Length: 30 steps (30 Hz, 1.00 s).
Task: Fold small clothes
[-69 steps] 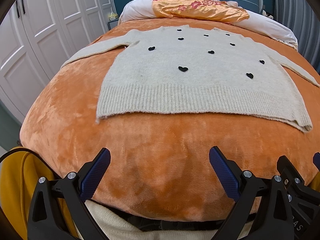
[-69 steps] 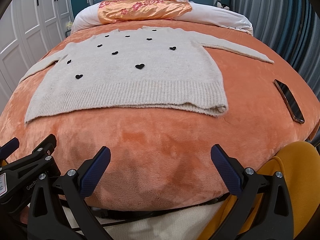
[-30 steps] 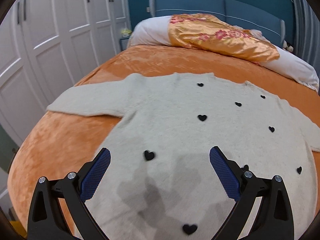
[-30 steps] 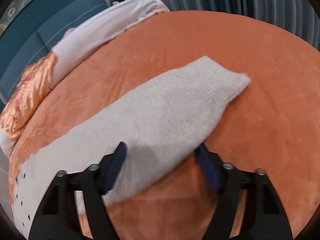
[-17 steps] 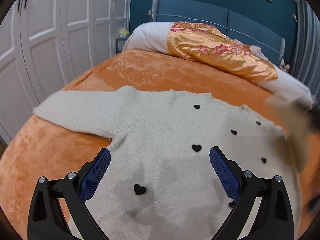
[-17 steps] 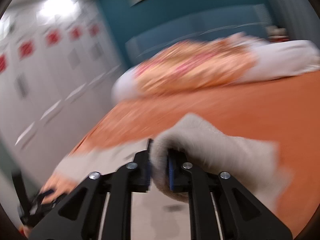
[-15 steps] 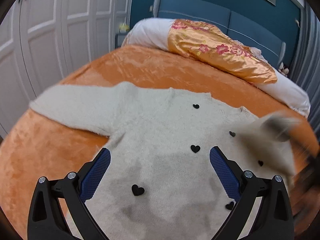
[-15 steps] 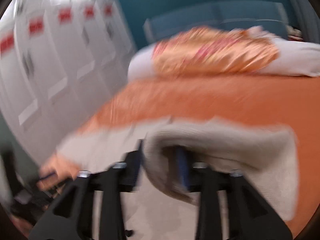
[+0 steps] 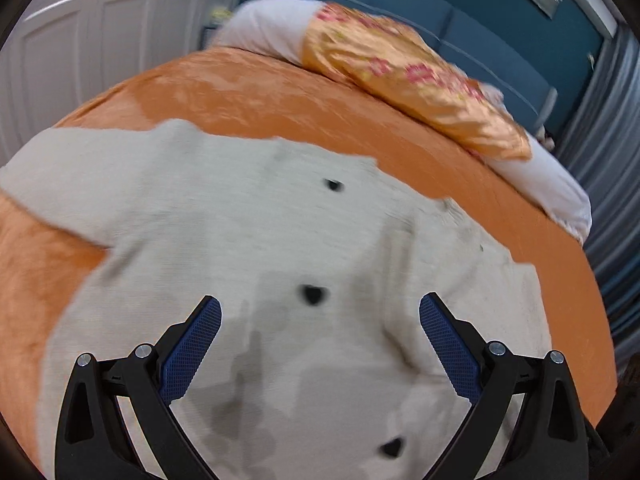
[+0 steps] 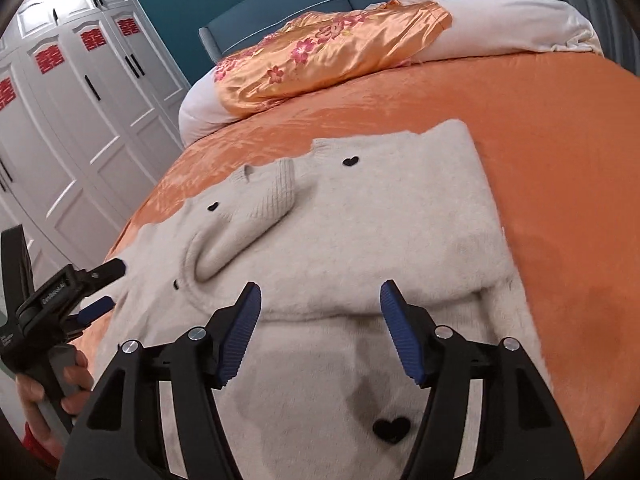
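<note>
- The bed, under an orange plush cover, fills the ground ahead of both hand-held grippers; a white pillow and a floral satin cushion lie at its far end, well beyond the fingertips.
- The cream sweater with black hearts lies flat on the bed, directly below and ahead of the right hand-held gripper.
- Its right sleeve is already folded in across the chest, cuff ending near the neckline, ahead and to the left of the right fingertips.
- Its left sleeve is spread out on the cover, ahead and far left of the left hand-held gripper; this fold is not yet done.
- The right hand-held gripper's jaws are opening, with nothing pinched between them; the knit lies beneath them.
- The left hand-held gripper stands wide open and empty above the sweater's body, a heart just ahead between its fingers.
- Judged from this, the task is early: one sleeve in, the other sleeve and the body folds left.
</note>
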{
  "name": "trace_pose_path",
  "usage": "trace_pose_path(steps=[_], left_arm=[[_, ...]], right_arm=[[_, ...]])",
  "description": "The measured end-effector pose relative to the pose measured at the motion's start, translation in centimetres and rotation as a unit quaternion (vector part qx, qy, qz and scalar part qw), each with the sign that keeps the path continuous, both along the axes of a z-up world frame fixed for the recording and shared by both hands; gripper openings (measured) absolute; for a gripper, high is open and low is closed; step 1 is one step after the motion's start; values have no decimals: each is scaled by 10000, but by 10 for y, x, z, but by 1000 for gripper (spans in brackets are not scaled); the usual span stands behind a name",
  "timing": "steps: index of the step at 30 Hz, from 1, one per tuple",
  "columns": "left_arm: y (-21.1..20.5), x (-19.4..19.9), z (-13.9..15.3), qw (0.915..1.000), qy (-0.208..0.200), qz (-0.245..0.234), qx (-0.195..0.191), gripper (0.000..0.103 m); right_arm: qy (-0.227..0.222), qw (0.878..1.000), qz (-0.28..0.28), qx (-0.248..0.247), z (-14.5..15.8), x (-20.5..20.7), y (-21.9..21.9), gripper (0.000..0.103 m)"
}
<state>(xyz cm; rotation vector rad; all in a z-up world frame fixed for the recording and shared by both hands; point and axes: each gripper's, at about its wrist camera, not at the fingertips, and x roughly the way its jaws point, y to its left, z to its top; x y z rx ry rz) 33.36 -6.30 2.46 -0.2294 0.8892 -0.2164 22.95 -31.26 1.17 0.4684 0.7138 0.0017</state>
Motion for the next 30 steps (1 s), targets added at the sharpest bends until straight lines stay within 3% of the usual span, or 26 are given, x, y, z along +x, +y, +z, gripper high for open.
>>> trace_pose_path(steps=[3, 5, 6, 7, 8, 9, 10, 12, 14, 15, 17, 20, 21, 23, 24, 25, 30], left_arm=[[-37, 22, -8, 9991, 39, -284, 315, 97], [-55, 39, -20, 9983, 178, -496, 265, 89], [-59, 47, -26, 9974, 315, -619, 167, 63], [-60, 52, -30, 9966, 435, -694, 62, 29], [-59, 58, -35, 9950, 593, -782, -160, 13], [-52, 62, -36, 9932, 666, -808, -515, 7], [-40, 62, -31, 9940, 523, -677, -686, 6], [-15, 55, -14, 9973, 2, -308, -663, 5], [20, 46, 0, 9958, -299, 116, -861, 5], [46, 40, 0, 9937, -330, 575, -905, 5], [66, 37, -12, 9922, -197, 1035, -668, 5], [73, 36, -37, 9951, 282, 814, -485, 7], [74, 32, -38, 9961, 259, 721, -443, 10], [73, 24, -33, 9973, 79, 647, -333, 26], [76, 22, -30, 9975, 39, 640, -313, 43], [80, 22, -29, 9971, 19, 703, -290, 52], [99, 22, -29, 9945, 43, 1022, -211, 56]], right_arm=[[-31, 9996, 50, -267, -1, 2, 15, 61], [36, 9991, 58, -421, -6, 0, 20, 61], [86, 9991, 44, -410, -10, -2, 19, 61], [118, 9992, 26, -379, -15, -3, 18, 61], [148, 9994, -14, -313, -18, -5, 15, 61], [155, 9995, -69, -265, -20, -8, 10, 61], [140, 9996, -129, -213, -21, -11, 6, 61], [109, 9996, -231, -136, -21, -16, -2, 61], [81, 9994, -327, -95, -21, -21, -9, 61], [81, 9992, -380, -84, -22, -23, -13, 60], [76, 9991, -418, -14, -24, -26, -17, 59], [-43, 9988, -492, -56, -17, -30, -17, 59], [-130, 9984, -516, -210, -11, -32, -15, 59], [-164, 9967, -592, -529, -1, -33, -12, 59], [-150, 9958, -632, -645, 1, -32, -13, 60], [-105, 9951, -684, -709, 1, -30, -16, 60], [323, 9925, -921, -735, -8, 10, -31, 60]])
